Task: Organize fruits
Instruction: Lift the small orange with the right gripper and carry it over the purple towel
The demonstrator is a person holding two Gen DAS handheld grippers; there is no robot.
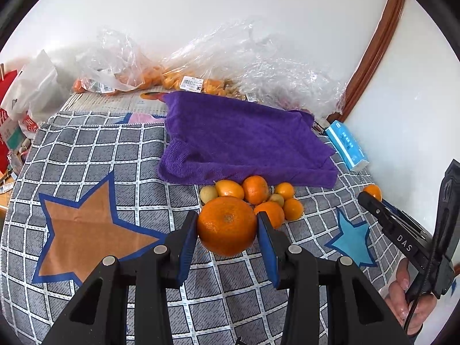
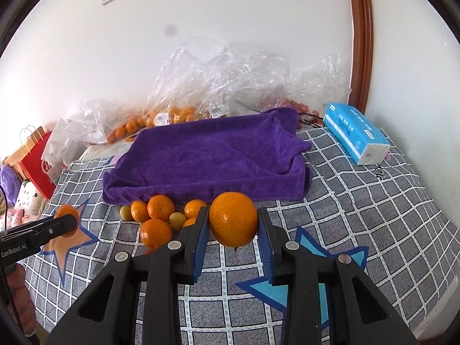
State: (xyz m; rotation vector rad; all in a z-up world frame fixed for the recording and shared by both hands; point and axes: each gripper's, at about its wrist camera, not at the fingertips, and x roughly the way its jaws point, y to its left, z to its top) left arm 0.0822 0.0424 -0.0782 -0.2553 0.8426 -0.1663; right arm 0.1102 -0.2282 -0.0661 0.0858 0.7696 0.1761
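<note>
My left gripper [image 1: 227, 227] is shut on a large orange [image 1: 227, 224], held just above the checked cloth. My right gripper [image 2: 233, 221] is shut on another orange [image 2: 233, 218]; that orange also shows in the left wrist view [image 1: 373, 192]. A pile of small oranges and yellow-green fruits [image 1: 258, 195] lies on the cloth right in front of a tray covered by a purple towel [image 1: 241, 141]. The pile [image 2: 159, 218] and the towel tray [image 2: 212, 155] also show in the right wrist view, left of and behind the right gripper. The left gripper's orange shows at far left there [image 2: 66, 218].
A grey checked cloth with star patches [image 1: 86, 172] covers the table. Clear plastic bags with more oranges [image 1: 149, 77] lie behind the tray against the wall. A blue tissue pack [image 2: 356, 132] lies at the right. A red paper bag [image 2: 37, 164] stands at far left.
</note>
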